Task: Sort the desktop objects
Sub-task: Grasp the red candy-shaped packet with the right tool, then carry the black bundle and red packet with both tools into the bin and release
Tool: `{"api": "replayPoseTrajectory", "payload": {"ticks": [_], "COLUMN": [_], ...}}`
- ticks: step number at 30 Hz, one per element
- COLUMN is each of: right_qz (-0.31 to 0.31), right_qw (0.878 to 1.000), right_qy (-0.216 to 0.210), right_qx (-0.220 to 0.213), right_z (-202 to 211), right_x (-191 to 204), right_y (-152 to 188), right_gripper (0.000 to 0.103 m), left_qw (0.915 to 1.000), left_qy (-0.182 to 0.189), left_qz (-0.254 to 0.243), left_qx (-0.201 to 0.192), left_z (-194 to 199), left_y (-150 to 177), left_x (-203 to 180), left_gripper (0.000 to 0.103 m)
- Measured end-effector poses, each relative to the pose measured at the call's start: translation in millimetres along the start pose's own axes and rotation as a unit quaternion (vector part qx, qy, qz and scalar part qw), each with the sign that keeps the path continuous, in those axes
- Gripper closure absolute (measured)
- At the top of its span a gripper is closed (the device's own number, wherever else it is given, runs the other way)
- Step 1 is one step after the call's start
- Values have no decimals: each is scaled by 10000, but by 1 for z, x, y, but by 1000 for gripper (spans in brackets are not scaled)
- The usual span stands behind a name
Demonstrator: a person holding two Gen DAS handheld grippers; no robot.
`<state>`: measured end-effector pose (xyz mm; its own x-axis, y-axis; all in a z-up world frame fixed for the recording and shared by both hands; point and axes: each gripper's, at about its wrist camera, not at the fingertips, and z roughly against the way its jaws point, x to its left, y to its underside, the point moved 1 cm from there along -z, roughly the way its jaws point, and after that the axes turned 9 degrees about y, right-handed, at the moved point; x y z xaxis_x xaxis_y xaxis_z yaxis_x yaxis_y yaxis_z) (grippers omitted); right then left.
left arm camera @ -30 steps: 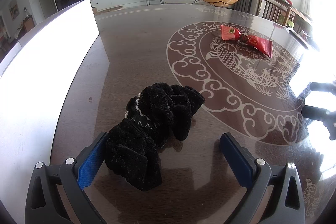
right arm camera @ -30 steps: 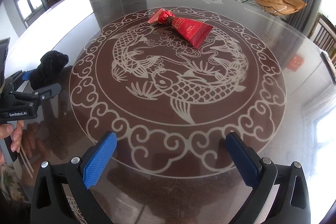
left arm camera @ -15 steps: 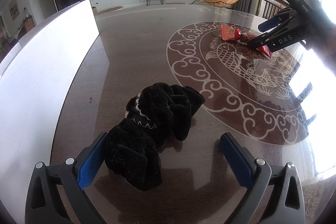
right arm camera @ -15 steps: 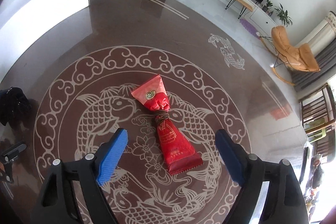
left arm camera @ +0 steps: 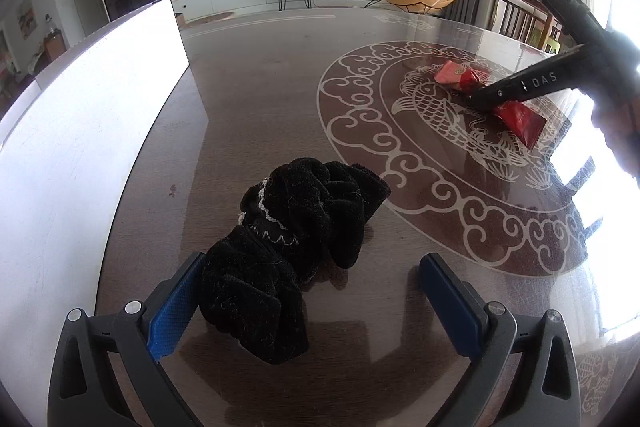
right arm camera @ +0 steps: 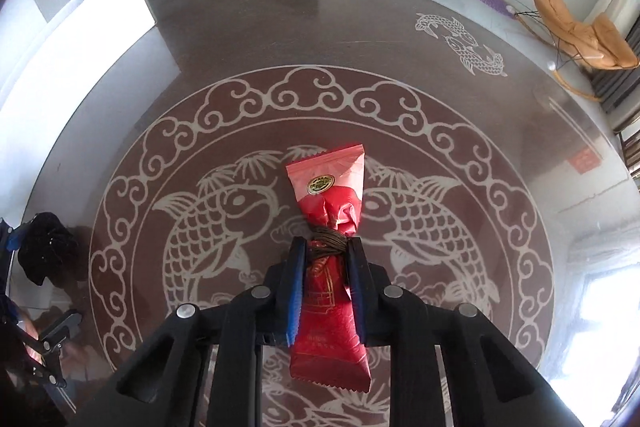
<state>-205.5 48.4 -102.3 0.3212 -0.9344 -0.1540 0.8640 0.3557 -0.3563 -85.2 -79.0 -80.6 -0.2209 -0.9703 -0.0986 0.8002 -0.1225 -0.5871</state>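
Having swung over and pinching right tongs [right arm camera: 326, 251] onto the red packet [right arm camera: 328, 287], beginning sorting; left tongs [left arm camera: 308, 297] idling open beside the black cloth [left arm camera: 296, 239].

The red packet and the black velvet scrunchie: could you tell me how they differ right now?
The red packet is glossy, flat foil cinched with twine; the black velvet scrunchie is soft and bunched. The packet is clamped in the right gripper; the scrunchie lies loose between the open left gripper pads. Both rest on the table.
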Motion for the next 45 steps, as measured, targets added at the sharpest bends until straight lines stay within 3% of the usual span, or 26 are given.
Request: {"api": "replayPoseTrajectory", "payload": {"ticks": [5,9,11,13,16,19,20,21,22,23,27,30,33,37,41,45], "right_qz": [-773,-848,-991,-833,-326,33,114,194,275,290,-82,-376,-389,-115,332,831], "right_qw": [9951,9929,9902,9932,9971,9983,9987,9990,9992,9992,9993,9972,9943,9851,9713,9613], "right_qy": [-612,-829,-970,-790,-616,-444,-359,-251,-104,-67,-333,-638,-834,-1237,-1726,-1983], "right_qx": [81,118,150,191,320,386,357,308,274,263,177,-115,-548,-1189,-1604,-1720], "right_z": [31,49,52,53,56,53,54,55,55,56,66,89,122,168,197,193], "right_x": [27,50,50,53,67,81,86,91,94,95,85,83,102,151,232,319], "right_y": [72,118,128,132,132,131,132,131,130,130,131,124,95,31,-17,-50], "right_gripper": [82,76,52,39,39,41,47,53,72,82,82,83,82,83,83,82], "left_qw": [10000,9984,9971,9961,9969,9977,9971,9963,9960,9959,9971,9928,9838,9794,9798,9725], "left_qy": [71,563,749,868,763,363,285,276,264,535,706,1069,1259,804,-124,-450], "left_qz": [-20,-32,4,44,-150,-555,-695,-792,-803,-676,-274,322,881,1183,1524,2179], "left_qx": [1,27,102,133,107,139,141,178,287,255,-37,-441,-921,-1429,-1286,-690], "left_z": [2,11,17,22,23,17,15,15,12,16,47,93,152,222,238,207], "left_y": [-1,-1,0,0,-5,-17,-20,-18,-17,-18,-14,-19,-22,-29,-19,12], "left_x": [1,13,19,22,18,6,2,3,3,5,10,23,48,101,170,225], "left_gripper": [0,0,0,0,0,0,10,45,58,68,68,68,68,68,68,68]}}
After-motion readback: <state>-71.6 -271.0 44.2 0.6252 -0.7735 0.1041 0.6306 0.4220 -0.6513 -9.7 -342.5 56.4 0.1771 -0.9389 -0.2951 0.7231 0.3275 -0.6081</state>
